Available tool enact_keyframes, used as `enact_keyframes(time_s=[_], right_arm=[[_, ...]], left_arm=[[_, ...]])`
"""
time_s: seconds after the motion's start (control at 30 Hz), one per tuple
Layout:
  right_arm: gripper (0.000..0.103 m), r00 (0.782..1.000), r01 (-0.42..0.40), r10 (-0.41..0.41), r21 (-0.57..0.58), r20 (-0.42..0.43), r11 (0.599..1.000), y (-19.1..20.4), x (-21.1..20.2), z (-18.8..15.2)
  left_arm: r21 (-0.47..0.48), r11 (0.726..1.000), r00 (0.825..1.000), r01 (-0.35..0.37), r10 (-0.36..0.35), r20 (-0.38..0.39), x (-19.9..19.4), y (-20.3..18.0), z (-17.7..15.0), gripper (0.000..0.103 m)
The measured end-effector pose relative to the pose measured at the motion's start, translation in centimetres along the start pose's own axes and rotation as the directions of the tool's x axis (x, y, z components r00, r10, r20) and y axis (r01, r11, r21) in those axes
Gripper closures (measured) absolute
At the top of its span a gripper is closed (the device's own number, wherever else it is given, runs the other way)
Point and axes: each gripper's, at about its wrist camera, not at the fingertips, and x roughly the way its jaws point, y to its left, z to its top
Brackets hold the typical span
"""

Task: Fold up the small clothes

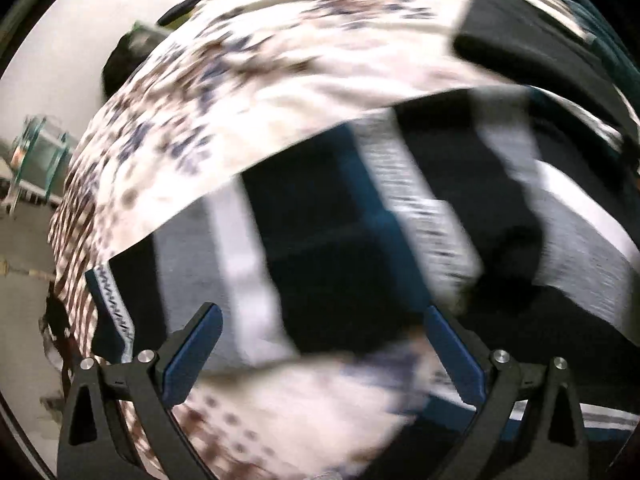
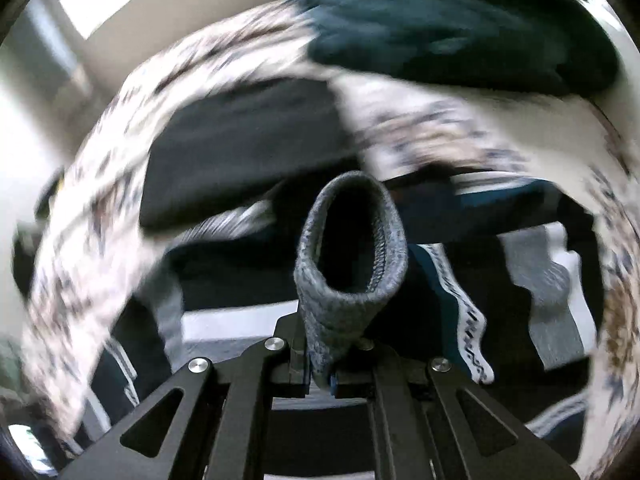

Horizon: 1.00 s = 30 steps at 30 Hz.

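Observation:
My right gripper (image 2: 320, 376) is shut on a grey knit sock (image 2: 348, 252); its open cuff stands up in front of the camera. Below it lie small clothes in black, grey, white and navy stripes (image 2: 460, 220) on a white floral cloth (image 2: 100, 208). My left gripper (image 1: 320, 344) is open and empty, its blue-padded fingers (image 1: 192, 356) spread over the same striped clothes (image 1: 320, 220) and the floral cloth (image 1: 240, 80). Both views are blurred by motion.
A dark teal garment (image 2: 460, 20) lies bunched at the far edge of the floral cloth. A flat black garment (image 2: 240, 148) lies left of the sock. A navy piece with white zigzag trim (image 2: 468, 320) lies to the right. Room floor and a greenish rack (image 1: 36, 152) show at left.

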Motion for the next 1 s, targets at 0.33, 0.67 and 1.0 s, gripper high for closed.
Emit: enact_keyframes(time_s=[0.33,0.67,1.0], right_arm=[[0.097,0.995,0.087,-0.095,-0.152,-0.042,0.985,11.3,3.5,-3.8],[0.042,0.973,-0.139,0.126,-0.056,-0.192,0.989,9.2,0.4,-5.2],[0.006,0.978,0.101,-0.07,0.153,-0.195,0.983,-4.5,-5.2,-9.3]], left_arm=[[-0.073,0.997,0.999,0.032,-0.035,-0.032,3.1,6.0,0.2,0.0],[-0.118,0.989,0.995,0.09,-0.095,-0.034,2.4,10.3,-0.7,0.0],[-0.598,0.766,0.911,0.237,-0.389,-0.137,5.2,22.0,-7.7,0.0]])
